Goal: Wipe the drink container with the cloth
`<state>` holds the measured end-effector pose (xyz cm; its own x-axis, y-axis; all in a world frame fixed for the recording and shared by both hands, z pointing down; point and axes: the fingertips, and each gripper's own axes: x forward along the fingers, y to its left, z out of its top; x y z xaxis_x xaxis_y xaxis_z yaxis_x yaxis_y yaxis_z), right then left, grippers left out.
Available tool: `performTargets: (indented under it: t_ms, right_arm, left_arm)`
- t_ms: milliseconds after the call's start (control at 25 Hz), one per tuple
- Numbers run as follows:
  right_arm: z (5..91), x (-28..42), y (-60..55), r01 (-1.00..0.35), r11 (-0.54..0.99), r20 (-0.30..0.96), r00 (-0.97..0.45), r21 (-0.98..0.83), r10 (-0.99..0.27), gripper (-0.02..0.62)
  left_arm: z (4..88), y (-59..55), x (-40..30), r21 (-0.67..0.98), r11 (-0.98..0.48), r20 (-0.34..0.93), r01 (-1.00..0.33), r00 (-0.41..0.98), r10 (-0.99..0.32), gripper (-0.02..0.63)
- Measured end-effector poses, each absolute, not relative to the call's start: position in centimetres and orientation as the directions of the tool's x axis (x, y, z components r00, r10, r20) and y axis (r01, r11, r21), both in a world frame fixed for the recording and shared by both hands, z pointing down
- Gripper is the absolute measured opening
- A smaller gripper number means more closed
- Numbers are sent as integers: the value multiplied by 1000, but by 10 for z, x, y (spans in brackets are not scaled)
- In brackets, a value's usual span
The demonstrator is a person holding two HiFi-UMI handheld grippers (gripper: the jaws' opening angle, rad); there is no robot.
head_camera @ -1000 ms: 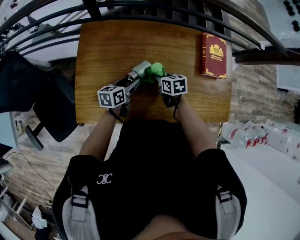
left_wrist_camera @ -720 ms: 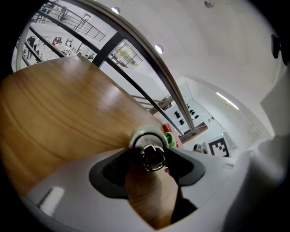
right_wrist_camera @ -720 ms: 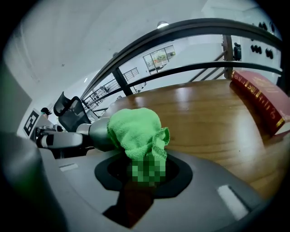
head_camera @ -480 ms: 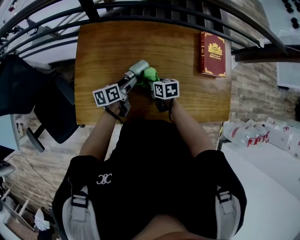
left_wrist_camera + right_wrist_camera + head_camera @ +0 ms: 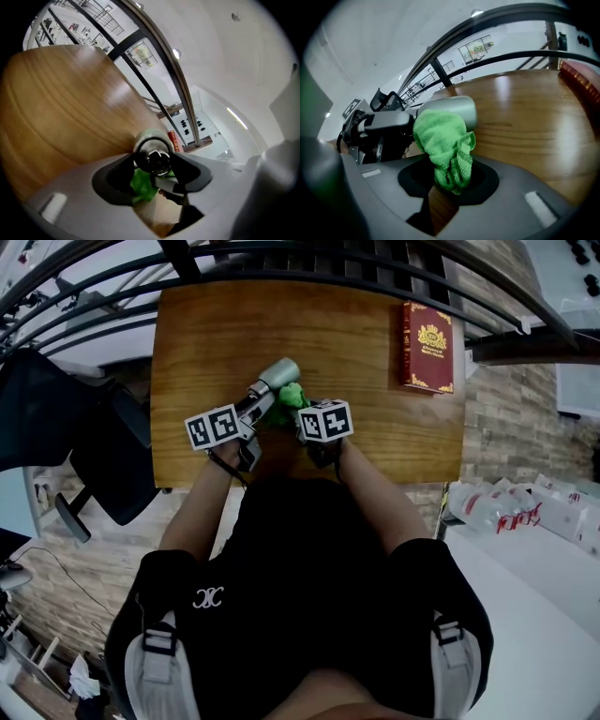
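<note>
Near the wooden table's [image 5: 356, 343] front edge, the left gripper [image 5: 153, 165] clamps the rigid, probably slippery drink container [image 5: 276, 376] mid-body, while the right gripper [image 5: 451, 177] pinches the soft green cloth [image 5: 443, 140] against it.

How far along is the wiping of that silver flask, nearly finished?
Done: the left gripper is clamped on the silver drink container, and the right gripper has the green cloth pinched in its jaws. In hand: the cloth sits against the container's side, so wiping appears under way. Left: how much surface is covered can't be told; probably more wiping, then setting both down.
</note>
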<state>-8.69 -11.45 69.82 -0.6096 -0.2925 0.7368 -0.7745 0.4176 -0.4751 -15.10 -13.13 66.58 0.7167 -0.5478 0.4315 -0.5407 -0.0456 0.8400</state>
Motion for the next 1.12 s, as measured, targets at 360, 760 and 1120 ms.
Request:
performTargets:
  t_ms: [360,760,1120]
  right_arm:
    - [651,-16,-185,-927,289,638,-374,-239,-673,95]
    - [520,27,-194,-906,360,324,-417,-225,-849,94]
    - [472,64,-164,-919,357,258,-389,-166,-884,95]
  left_arm:
    - [662,-130,-143,688,-222,521,-691,683,-511,307]
    - [643,-140,-122,394,-480,607,-783,614,-504,307]
    - [628,-150,-77,130,-664,651,-736,569,-503,307]
